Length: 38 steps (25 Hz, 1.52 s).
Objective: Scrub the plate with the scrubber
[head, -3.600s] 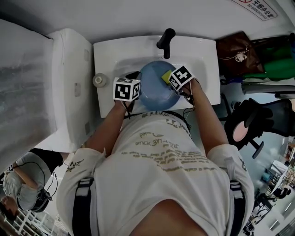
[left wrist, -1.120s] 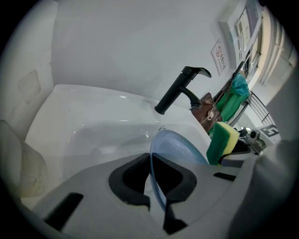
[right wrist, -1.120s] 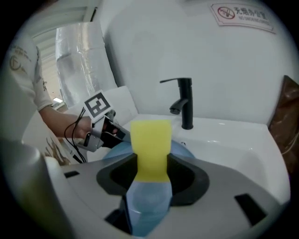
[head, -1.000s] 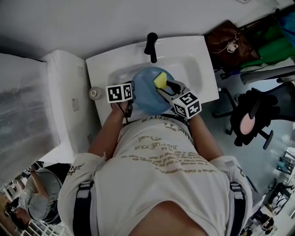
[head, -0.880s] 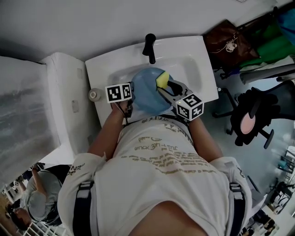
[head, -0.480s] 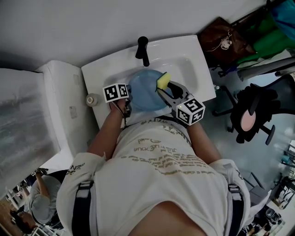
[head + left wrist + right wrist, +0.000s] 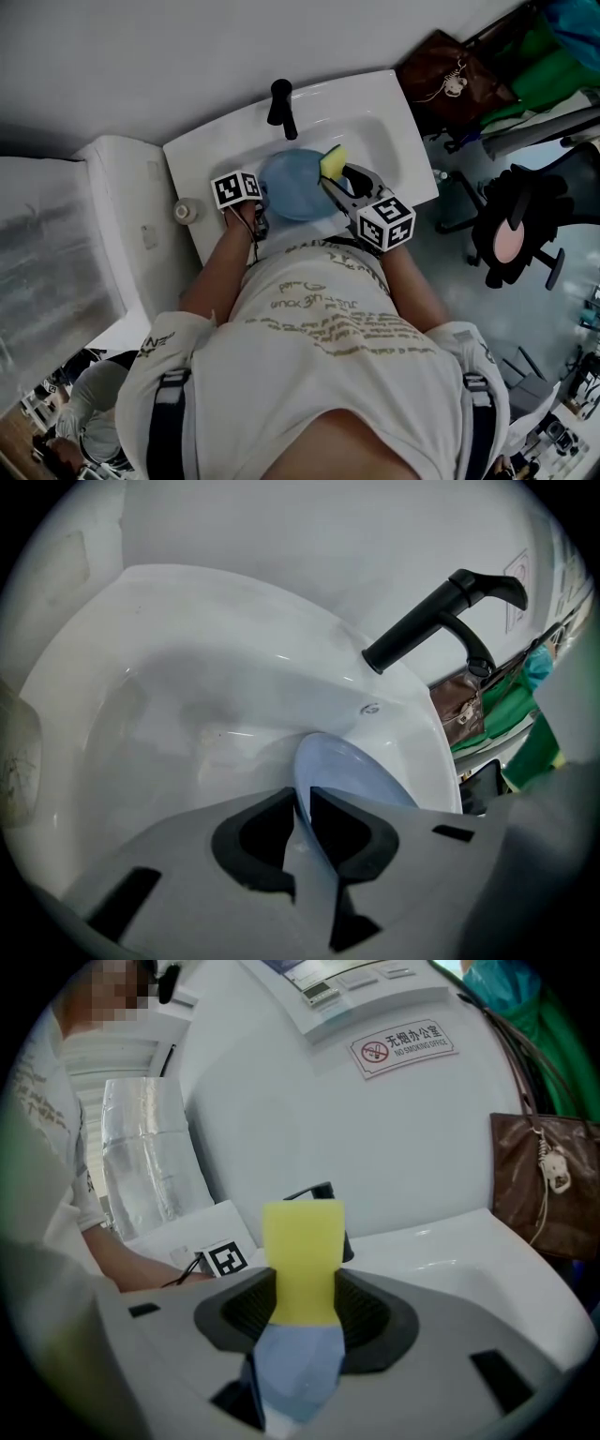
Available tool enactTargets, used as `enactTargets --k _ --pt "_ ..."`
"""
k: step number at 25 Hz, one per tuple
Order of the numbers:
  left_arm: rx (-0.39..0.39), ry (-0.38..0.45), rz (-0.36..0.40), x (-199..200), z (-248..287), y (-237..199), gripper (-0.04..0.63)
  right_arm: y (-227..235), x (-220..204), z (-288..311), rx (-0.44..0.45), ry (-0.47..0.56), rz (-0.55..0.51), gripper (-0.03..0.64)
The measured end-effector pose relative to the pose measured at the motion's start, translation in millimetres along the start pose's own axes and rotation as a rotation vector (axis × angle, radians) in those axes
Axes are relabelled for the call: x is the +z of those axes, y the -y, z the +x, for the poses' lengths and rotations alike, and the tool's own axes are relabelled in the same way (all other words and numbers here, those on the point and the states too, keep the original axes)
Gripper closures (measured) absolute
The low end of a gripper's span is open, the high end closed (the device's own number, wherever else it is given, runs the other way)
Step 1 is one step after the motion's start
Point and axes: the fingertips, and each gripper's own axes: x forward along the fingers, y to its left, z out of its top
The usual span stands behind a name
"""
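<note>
From above, a person in a white T-shirt (image 7: 328, 347) leans over a white sink (image 7: 398, 141) with a black faucet (image 7: 279, 105). A blue plate (image 7: 295, 187) sits in the basin. The left hand-held gripper (image 7: 260, 199) is at its left rim, jaws just now opening with the rim between them. The right hand-held gripper (image 7: 336, 176) clamps a yellow scrubber (image 7: 332, 160) at the plate's upper right edge — a black office chair (image 7: 516, 234) stands off to the right.
</note>
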Motion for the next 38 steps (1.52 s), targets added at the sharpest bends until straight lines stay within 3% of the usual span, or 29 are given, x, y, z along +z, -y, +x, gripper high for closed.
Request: enactTargets --k 2,3,4,6,11,14,17,26,33,38 --pt "-0.013 -0.012 0.013 -2 2 3 0.526 6 3 -2 -0.012 0.002 0.003 0.416" --pt "-0.018 -0.011 0.038 -2 2 5 0.468 8 5 -3 -0.018 0.004 0.000 0.416" --pt "-0.019 -0.004 0.077 -1 1 8 0.408 9 7 -3 -0.023 0.007 -0.004 0.416" --pt "-0.003 0.031 0.172 6 -5 13 0.387 11 9 -4 -0.031 0.013 -0.011 0.416" --pt "0.051 0.205 0.382 36 -33 32 0.393 15 14 -5 -0.060 0.035 -0.028 0.420" --pt "0.061 0.356 0.445 59 -57 48 0.534 13 20 -3 -0.077 0.057 -0.047 0.424" --pt "0.064 0.477 0.449 78 -86 62 0.572 9 30 -1 -0.076 0.086 -0.071 0.425" --pt "0.059 0.748 0.514 114 -179 109 0.572 -5 86 -4 -0.117 0.221 -0.129 0.425" --pt "0.065 0.834 0.478 125 -228 122 0.572 -17 140 -14 -0.177 0.350 -0.205 0.425" --pt "0.090 0.899 0.499 139 -261 135 0.572 -20 177 -19 -0.209 0.425 -0.252 0.425"
